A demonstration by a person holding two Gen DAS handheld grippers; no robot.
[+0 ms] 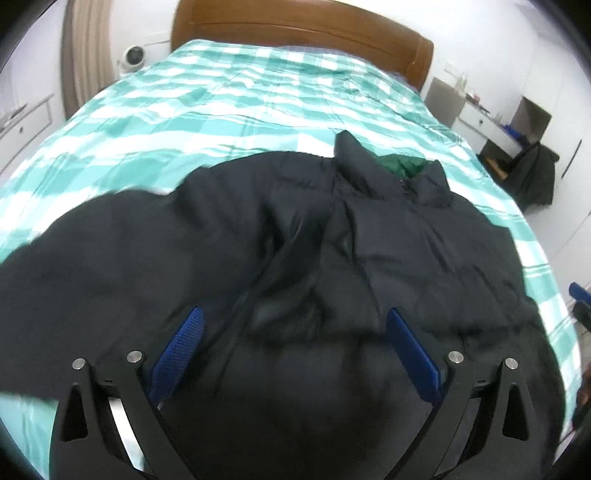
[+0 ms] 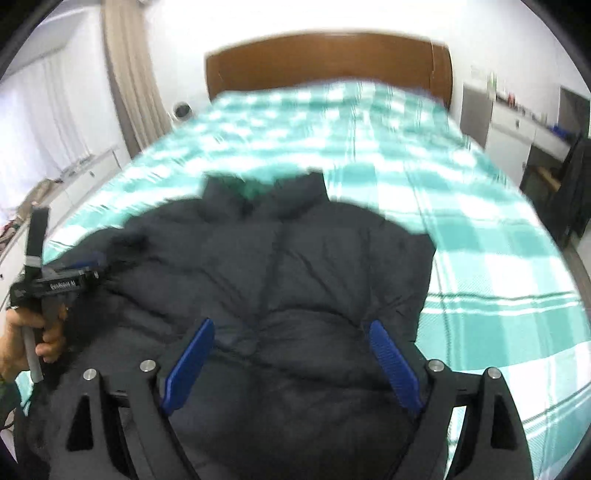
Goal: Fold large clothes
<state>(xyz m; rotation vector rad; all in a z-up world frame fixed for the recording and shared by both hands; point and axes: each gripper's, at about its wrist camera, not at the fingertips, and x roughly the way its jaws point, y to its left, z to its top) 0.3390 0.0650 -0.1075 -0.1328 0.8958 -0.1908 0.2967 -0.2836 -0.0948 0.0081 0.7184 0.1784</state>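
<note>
A black puffer jacket (image 1: pixel 388 240) (image 2: pixel 303 258) lies spread on the bed, collar toward the headboard, with green lining (image 1: pixel 399 164) showing at the neck. My left gripper (image 1: pixel 293 317) hovers over the jacket's lower middle, open, with nothing between its blue pads (image 1: pixel 184 339). My right gripper (image 2: pixel 291 326) is also open above the jacket's lower part, its blue pads (image 2: pixel 391 362) clear of the fabric. In the right wrist view the left gripper (image 2: pixel 92 264) shows at the jacket's left edge, held by a hand (image 2: pixel 26 332).
The bed has a teal and white checked sheet (image 1: pixel 221 103) (image 2: pixel 480 258) and a brown wooden headboard (image 1: pixel 295 26) (image 2: pixel 332 59). A curtain (image 2: pixel 129 92) and white drawers (image 2: pixel 88 173) stand left. A white desk (image 1: pixel 491 125) and dark chair (image 1: pixel 532 173) stand right.
</note>
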